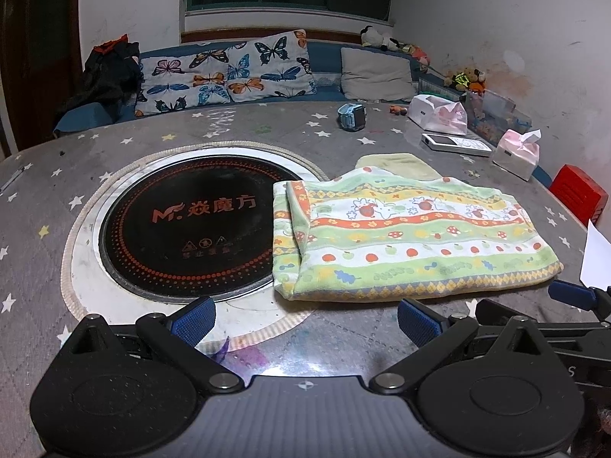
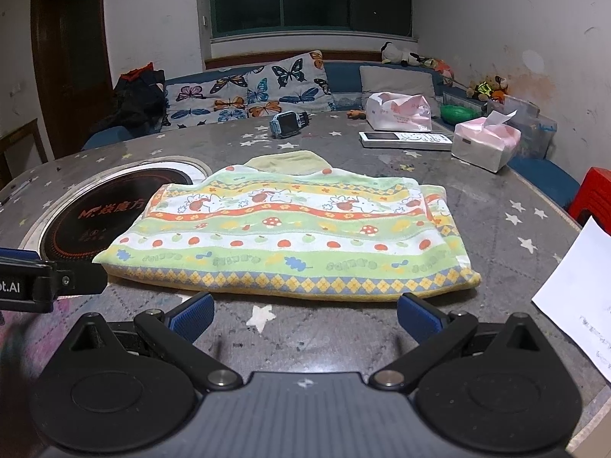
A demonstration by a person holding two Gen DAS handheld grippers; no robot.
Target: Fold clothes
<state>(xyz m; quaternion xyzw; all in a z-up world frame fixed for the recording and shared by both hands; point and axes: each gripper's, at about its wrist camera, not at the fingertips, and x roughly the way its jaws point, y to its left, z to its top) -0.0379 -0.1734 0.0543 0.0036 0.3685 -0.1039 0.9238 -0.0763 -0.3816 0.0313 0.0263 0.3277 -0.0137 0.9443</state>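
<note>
- Lying folded on the grey star-patterned tabletop [image 1: 160,145], the striped towel [image 1: 404,236] sits directly ahead of both of my grippers.
- My left gripper [image 1: 305,318] is released: its blue-padded fingers [image 1: 194,318] stand wide apart with nothing between them, and the towel's near hem lies just beyond the tips, offset toward the right finger.
- My right gripper [image 2: 305,316] is likewise released, fingers [image 2: 418,316] spread and bare; the towel's diamond-bordered hem [image 2: 305,280] runs just past the tips, not touching them.
- The towel's left end overlaps the rim of the round black induction cooktop [image 1: 179,229] set into the tabletop.
- A small pale-green cloth [image 2: 290,162] protrudes from behind the towel's far edge.
- Beyond the towel lie a white remote control [image 2: 404,140] and a tissue pack [image 2: 485,147]; a white sheet of paper [image 2: 580,286] lies to the right.
</note>
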